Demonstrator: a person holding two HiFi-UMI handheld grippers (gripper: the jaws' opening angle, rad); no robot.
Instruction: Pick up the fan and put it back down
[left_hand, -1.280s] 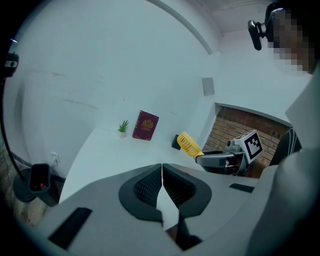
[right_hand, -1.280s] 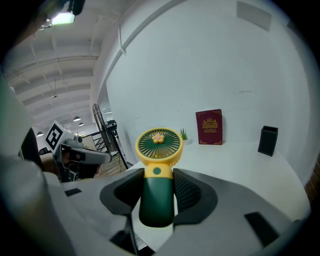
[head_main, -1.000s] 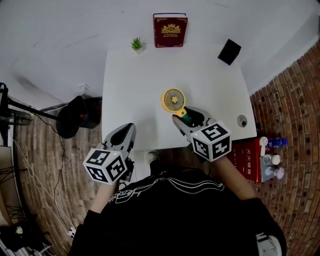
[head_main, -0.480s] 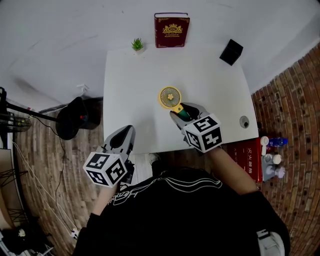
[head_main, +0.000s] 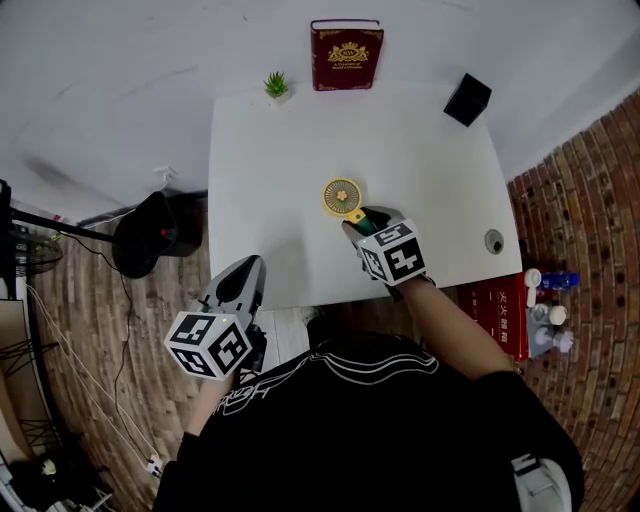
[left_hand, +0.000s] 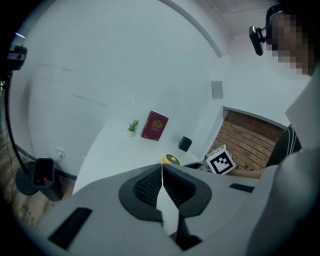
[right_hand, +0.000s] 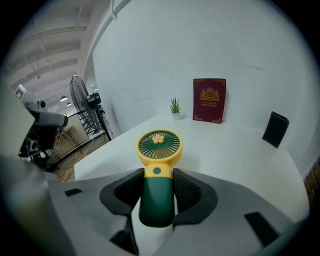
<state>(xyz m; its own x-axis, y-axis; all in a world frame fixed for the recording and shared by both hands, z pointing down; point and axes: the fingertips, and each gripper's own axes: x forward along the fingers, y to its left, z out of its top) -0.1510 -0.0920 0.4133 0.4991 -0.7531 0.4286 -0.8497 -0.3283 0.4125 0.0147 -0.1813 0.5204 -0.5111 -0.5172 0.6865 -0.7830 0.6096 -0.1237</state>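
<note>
Tongs first: the right gripper (head_main: 362, 222) is clamped on the fan (right_hand: 159, 150), with both dark pads pressing the sides of its green handle. The yellow round head sticks out past the fingertips, towards the far side of the white table (head_main: 280, 150). From the head view the fan is near the middle of the table, a little towards the near edge. Most of its handle is hidden there under the gripper and its marker cube. No view settles whether the fan's head touches the tabletop or hangs just above it.

The left gripper (left_hand: 162, 167) has its jaws brought together with nothing between them. In the head view its tips lie over the near-left corner of the table, well apart from the fan.

At the far edge a maroon book (head_main: 346, 55) stands upright, with a small potted plant (head_main: 275, 85) just to its left. A black box (head_main: 469, 99) sits at the far-right corner — what it is cannot be made out. The person's dark-clothed torso fills the near part of the head view and cuts off the floor below.
</note>
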